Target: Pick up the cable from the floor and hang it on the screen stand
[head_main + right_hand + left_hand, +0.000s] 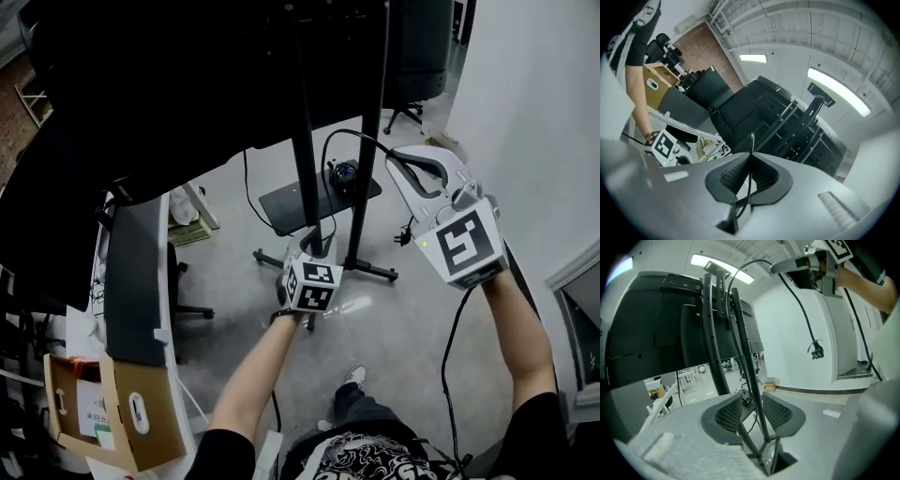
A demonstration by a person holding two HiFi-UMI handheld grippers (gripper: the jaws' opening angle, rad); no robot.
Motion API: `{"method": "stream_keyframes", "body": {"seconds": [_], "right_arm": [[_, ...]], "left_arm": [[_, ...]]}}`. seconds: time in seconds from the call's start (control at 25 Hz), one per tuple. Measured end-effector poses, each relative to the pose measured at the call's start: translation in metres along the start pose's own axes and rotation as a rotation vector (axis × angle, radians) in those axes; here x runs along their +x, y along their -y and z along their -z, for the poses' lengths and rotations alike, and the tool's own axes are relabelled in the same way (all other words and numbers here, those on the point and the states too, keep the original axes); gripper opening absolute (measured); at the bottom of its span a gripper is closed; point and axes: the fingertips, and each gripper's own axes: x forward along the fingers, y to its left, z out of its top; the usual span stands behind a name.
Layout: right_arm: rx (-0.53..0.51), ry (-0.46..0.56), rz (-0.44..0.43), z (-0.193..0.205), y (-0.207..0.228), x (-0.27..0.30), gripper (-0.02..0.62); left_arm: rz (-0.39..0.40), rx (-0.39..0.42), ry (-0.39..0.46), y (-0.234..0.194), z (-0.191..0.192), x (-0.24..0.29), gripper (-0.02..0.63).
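Grey polished floor, faintly reflective. Screen stand: black tubular uprights on a flat dark base plate, carrying a large matte black screen at upper left. Cable: thin, black, round in section, pinched between the ribbed dark jaws of the right hand-held gripper, held high at centre right of the head view. One length arches toward the uprights; another dangles, ending in a small black plug. Left hand-held gripper: mesh-textured jaws spread, nothing pinched, stand tubes visible beyond the gap. Brown cardboard box, lower left.
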Motion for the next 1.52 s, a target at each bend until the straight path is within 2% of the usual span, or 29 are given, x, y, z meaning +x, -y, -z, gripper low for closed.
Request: {"method": "stream_keyframes", "body": {"seconds": [0.24,0.44,0.48,0.52,0.72,0.88,0.96,1.24,1.52], "right_arm": [[-0.050,0.048,0.051,-0.034,0.055,-0.001,0.015],[-0.088,0.067,0.069,-0.046,0.079,0.005,0.015],[-0.092,0.069,0.069,-0.046,0.081,0.006,0.015],[-0.094,0.072,0.071,-0.046,0.084,0.008,0.015],[-0.075,0.079,0.096,-0.033,0.110,0.018,0.016],[-0.031,0.095,0.145,-0.022,0.142,0.020,0.016],[-0.011,0.104,0.172,-0.018,0.162,0.022,0.015],[0.014,0.139,0.227,-0.015,0.227,0.043,0.015],[0.029,0.120,0.241,-0.010,0.276,0.083,0.015]], "left_arm": [[-0.020,-0.009,-0.002,-0.013,-0.019,0.037,0.141],[-0.037,-0.025,0.016,-0.026,-0.029,0.055,0.137],[-0.041,-0.029,0.021,-0.028,-0.030,0.058,0.111],[-0.043,-0.037,0.026,-0.030,-0.031,0.060,0.038],[-0.008,-0.083,0.032,-0.048,-0.044,0.058,0.015],[-0.006,-0.098,0.100,-0.079,-0.095,0.032,0.015],[-0.016,-0.085,0.107,-0.097,-0.123,0.018,0.015],[-0.062,-0.037,0.095,-0.154,-0.227,-0.028,0.015],[-0.115,0.002,0.030,-0.199,-0.313,-0.043,0.014]]}}
